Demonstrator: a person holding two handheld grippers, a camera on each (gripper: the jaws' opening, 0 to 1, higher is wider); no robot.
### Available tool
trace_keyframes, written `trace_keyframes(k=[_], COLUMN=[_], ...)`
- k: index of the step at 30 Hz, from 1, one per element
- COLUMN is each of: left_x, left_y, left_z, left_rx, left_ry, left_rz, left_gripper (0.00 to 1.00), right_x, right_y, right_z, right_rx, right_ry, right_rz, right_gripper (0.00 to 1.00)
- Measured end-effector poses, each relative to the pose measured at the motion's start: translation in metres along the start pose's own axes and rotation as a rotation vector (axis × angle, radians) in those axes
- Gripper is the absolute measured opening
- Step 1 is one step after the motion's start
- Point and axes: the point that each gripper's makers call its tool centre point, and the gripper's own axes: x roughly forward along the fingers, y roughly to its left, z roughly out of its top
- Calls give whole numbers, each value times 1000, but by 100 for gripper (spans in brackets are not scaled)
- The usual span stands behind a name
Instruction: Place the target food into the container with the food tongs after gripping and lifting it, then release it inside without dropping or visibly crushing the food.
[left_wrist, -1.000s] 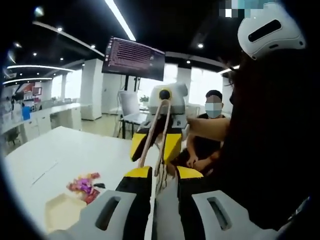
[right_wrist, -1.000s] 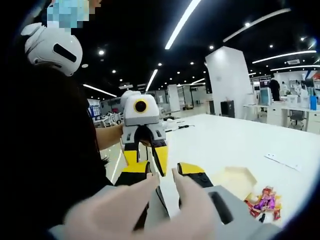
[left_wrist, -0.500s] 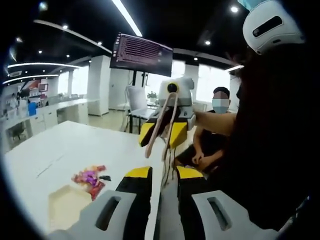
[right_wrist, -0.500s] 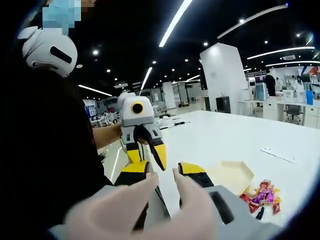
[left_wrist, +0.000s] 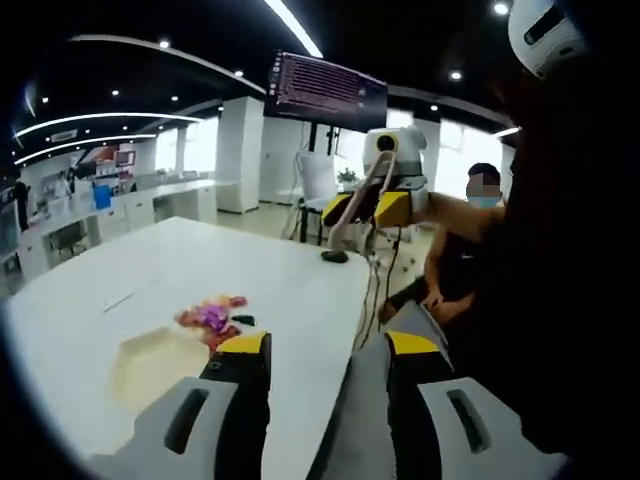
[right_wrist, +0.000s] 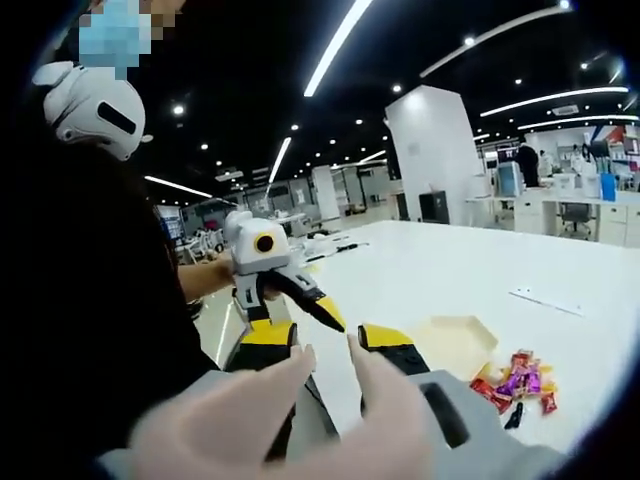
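The left gripper (left_wrist: 327, 345) has its 2 yellow-tipped jaws spread apart with nothing between them, over the near edge of the white table (left_wrist: 290, 275). In the left gripper view, the right gripper (left_wrist: 385, 205) is held up well above the table's far side, and the tan food tongs (left_wrist: 355, 205) run down from it with their tips just above the tabletop; its jaws look closed on the upper end of the tongs. In the right gripper view the tongs' 2 pale arms (right_wrist: 290, 405) rise from the bottom between the right gripper's (right_wrist: 330, 340) own jaws.

The food, a small heap of red and purple wrapped sweets (left_wrist: 212, 317), lies on the table just beyond the container (left_wrist: 160, 362), a shallow pale tray with angled corners. In the right gripper view the sweets (right_wrist: 515, 380) lie just beside the container (right_wrist: 455, 338), well apart from both grippers. The left gripper (right_wrist: 262, 275) appears there too, its jaws parted.
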Motion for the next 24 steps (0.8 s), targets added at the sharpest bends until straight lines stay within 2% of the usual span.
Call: trace_keyframes(k=[3,5,10,13,14,24], left_x=[-2,-3,-7,-9,-10,-18], left_y=[8,14,34,48,47,64], left_z=[-13,-19,-32,-39,-45,-68], left_rx=[-5,-35,-57,-65,-74,-107], left_ry=[21,4,1,-3,25,58], left_rz=[51,81,177,248,238,302], left_gripper=[53,65,82,100,98,99], right_x=[-2,-3,-4,-6,-6,-8], right_y=[-1,-1,0,-1,-2,-6], right_z=[-2,-4,-3,-2,-2,-6], right_rx=[4,8,16,19,17,23], right_ry=[7,8,-4,-13,-16,-16], right_rz=[-9,-12,-18,-23,-27,-44], right_gripper=[23,23,24,24,24,24])
